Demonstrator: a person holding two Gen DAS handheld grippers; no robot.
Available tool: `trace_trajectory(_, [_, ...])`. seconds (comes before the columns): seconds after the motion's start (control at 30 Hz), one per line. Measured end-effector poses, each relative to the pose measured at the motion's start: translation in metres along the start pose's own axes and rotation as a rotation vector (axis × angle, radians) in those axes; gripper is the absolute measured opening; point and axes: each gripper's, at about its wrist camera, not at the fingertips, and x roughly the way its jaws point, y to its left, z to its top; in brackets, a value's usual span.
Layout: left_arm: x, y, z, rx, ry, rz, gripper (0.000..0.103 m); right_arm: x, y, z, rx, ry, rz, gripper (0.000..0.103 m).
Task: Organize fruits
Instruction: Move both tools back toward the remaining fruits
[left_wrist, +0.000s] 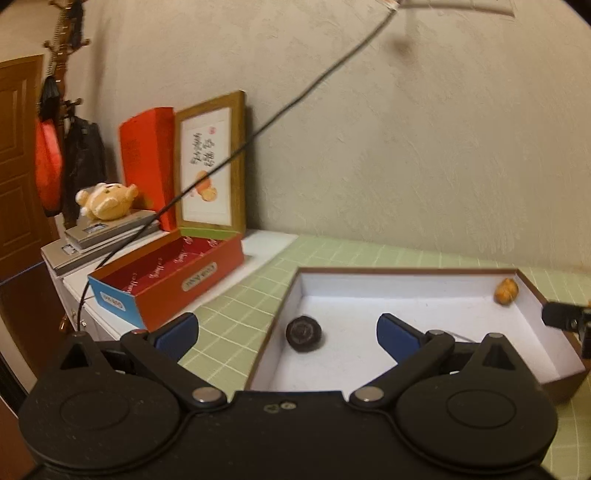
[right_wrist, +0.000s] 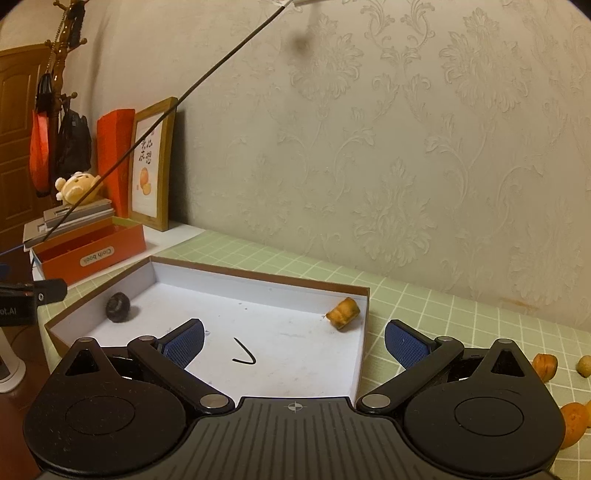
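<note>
A green grid-patterned mat (right_wrist: 424, 295) covers the table up to a pale embossed wall (right_wrist: 406, 147), with open mat showing to the right of the tray and behind it. On the mat lies a shallow brown-edged tray (right_wrist: 258, 275) with a white floor, low walls all round and mostly bare inside. At the table's left end, an open red box (left_wrist: 173, 273), lying on its side, sits just beside the tray's left corner, with a framed picture (left_wrist: 212, 162) leaning on the wall behind it.

Inside the tray, a dark round fruit (left_wrist: 303, 331) rests near the left wall, and an orange-brown fruit (right_wrist: 344, 312) lies against the far right corner. The two are well apart. More orange and tan fruits (right_wrist: 546, 365) lie on the mat outside the tray, to its right.

The left gripper (left_wrist: 288, 330) hovers over the tray's left edge, its blue-padded tongs spread wide and pinching nothing, the dark fruit lying ahead between them. The right gripper (right_wrist: 294, 343) hovers over the tray's right edge, tongs likewise spread and empty.
</note>
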Motion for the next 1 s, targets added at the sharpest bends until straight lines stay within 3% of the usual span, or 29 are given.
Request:
trace_trajectory(0.1, [0.0, -0.003, 0.001, 0.003, 0.03, -0.003, 0.097, -0.002, 0.0, 0.002, -0.002, -0.002, -0.013, 0.103])
trace_trajectory(0.33, [-0.009, -0.009, 0.003, -0.004, 0.021, -0.045, 0.097, -0.015, 0.002, 0.003, -0.035, -0.054, -0.05, 0.103])
trace_trajectory(0.57, [-0.026, -0.024, 0.012, -0.026, -0.011, -0.074, 0.097, -0.027, -0.004, 0.007, -0.024, -0.022, -0.075, 0.103])
trace_trajectory(0.77, [-0.047, -0.04, 0.017, -0.04, -0.048, -0.122, 0.097, -0.057, -0.038, -0.001, 0.004, 0.013, -0.08, 0.103])
trace_trajectory(0.93, [-0.058, -0.069, 0.016, -0.007, -0.07, -0.206, 0.097, -0.085, -0.07, -0.005, 0.038, 0.027, -0.169, 0.103])
trace_trajectory(1.0, [-0.061, -0.08, 0.016, -0.006, -0.07, -0.238, 0.097, -0.094, -0.085, -0.009, 0.069, 0.046, -0.157, 0.103])
